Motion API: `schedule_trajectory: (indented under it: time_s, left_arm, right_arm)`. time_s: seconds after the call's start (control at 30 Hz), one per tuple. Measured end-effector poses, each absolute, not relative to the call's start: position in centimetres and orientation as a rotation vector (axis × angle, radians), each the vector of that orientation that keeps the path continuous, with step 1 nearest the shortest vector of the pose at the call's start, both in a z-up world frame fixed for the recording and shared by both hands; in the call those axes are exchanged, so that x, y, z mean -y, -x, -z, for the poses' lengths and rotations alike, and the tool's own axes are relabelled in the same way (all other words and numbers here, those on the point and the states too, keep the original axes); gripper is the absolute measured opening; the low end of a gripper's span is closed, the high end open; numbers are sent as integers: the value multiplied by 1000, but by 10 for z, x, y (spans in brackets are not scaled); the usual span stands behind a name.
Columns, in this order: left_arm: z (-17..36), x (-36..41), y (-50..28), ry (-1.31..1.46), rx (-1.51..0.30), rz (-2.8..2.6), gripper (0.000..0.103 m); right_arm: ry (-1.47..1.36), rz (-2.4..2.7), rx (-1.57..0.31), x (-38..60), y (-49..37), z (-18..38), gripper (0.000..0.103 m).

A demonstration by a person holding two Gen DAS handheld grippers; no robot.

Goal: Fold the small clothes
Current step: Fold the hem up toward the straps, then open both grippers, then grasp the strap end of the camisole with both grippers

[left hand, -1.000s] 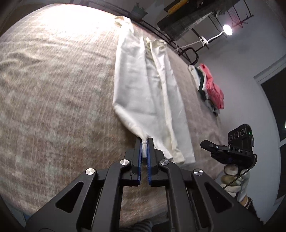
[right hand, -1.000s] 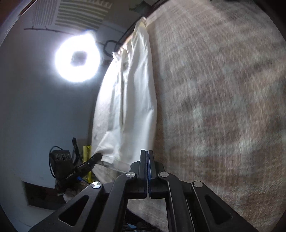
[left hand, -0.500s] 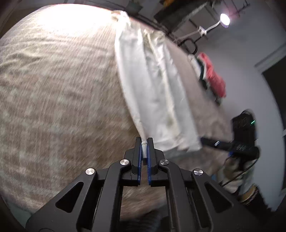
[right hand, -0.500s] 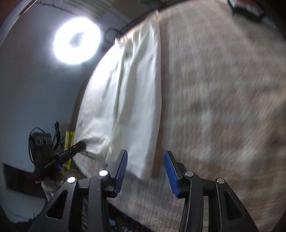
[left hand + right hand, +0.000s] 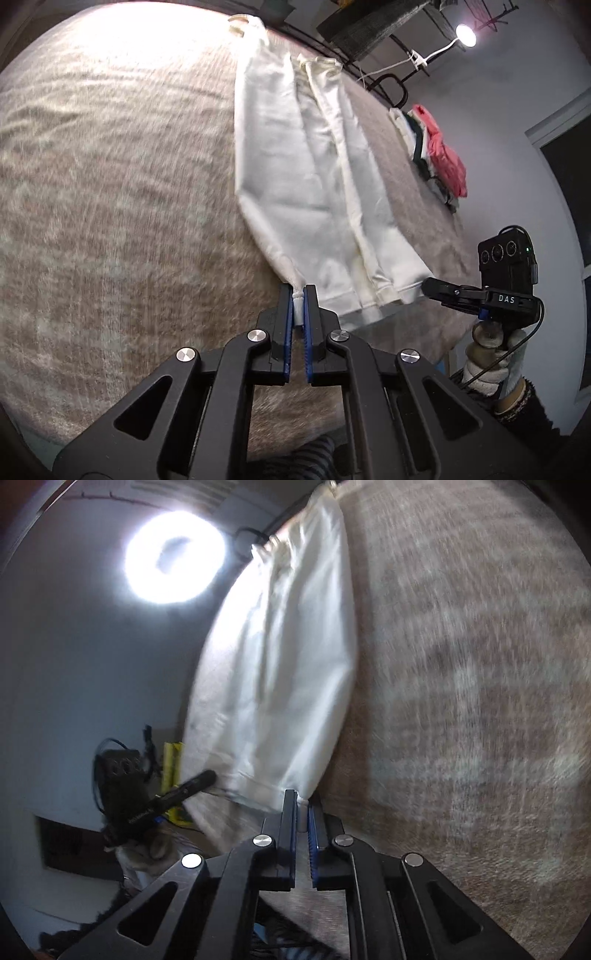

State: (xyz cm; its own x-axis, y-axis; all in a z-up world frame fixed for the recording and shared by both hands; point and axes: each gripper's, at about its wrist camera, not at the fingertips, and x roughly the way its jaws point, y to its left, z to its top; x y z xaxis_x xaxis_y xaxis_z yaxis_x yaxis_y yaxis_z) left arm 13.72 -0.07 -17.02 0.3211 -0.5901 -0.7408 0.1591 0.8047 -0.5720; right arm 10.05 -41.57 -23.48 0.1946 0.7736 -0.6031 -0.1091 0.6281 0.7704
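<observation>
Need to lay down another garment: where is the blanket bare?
Bare: brown woven blanket left of the white cotton trousers. Narrower strip between trousers and the folded red-and-green clothes pile. Crowded: near hem, both tools pinching corners.

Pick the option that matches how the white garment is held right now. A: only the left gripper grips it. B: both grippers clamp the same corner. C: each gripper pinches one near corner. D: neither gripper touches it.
C: the left gripper and the right gripper each have their jaws closed on a separate near corner of the white garment.
</observation>
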Motion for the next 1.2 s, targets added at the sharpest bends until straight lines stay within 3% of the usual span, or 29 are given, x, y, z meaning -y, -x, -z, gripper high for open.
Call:
schedule_trajectory:
  time_s: [0.33,0.8,0.83,0.93,0.97,1.2]
  left_arm:
    - [136,8,-202,448,-1052,466,3]
    - [171,11,-263,464,-1087,409,4]
    - [170,10,-267,465,-1084,411,6]
    - [162,3,-267,464,-1040,377,33]
    - [159,0,-266,462,-1019,366,40]
    - [152,3,-254,376,-994,390,40]
  right_arm:
    - [-732,-674,-1098,422,-151,198,2]
    - [-741,-594,-1114,424,-208,220,6]
    - [-735,-598,-1114,424,-209,220,8]
    - [-714,-582,-1094,423,-213,213,26]
    - [-700,-577,-1079,427,-213,210,26]
    - [-573,-631,-1067,417,-212,195,26]
